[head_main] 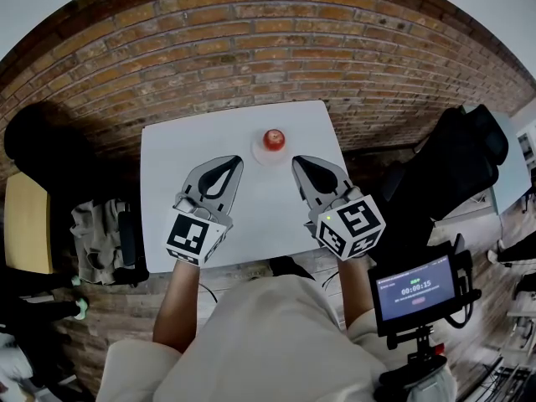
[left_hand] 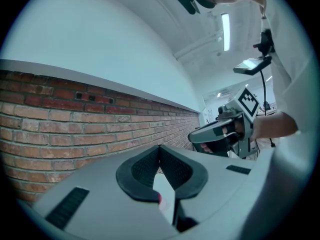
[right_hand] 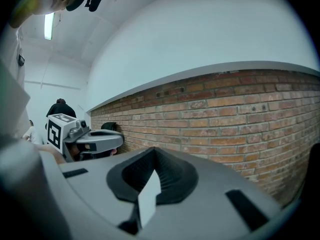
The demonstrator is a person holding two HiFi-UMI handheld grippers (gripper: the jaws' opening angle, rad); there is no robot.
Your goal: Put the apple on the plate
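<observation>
Already plated: apple sits on the dish, both grippers empty

Seemingly the placing is done. In the head view the apple point(head_main: 274, 139) rests on the plate point(head_main: 257, 152) near the far edge of the table point(head_main: 167, 182), close to the brick wall point(head_main: 209, 57). The left gripper point(head_main: 237, 162) and the right gripper point(head_main: 297, 164) hover over the near half of the table, either side of the plate and apart from it. Each gripper's own view shows its jaws together at the tips with nothing between them: the left gripper point(left_hand: 160, 147) and the right gripper point(right_hand: 154, 149) both carry only an empty teardrop-shaped gap behind the meeting point.

If this moment is the finish, the sound thing is to keep both grippers clear of the plate and draw them back towards the body, not across the dish. A nudge to the rim could, I judge, set a round fruit rolling. If the apple needs re-seating, one gripper should spread its jaws before it nears the fruit and come in level from the near side.

The apple is red, round and glossy, with a paler spot at the top. The plate is small, white, round and shallow, hard to tell from the smooth white tabletop. The jaws are black, curved and finely ribbed on their inner faces, set in matte grey shells. The wall is rough brick with pale mortar lines.
</observation>
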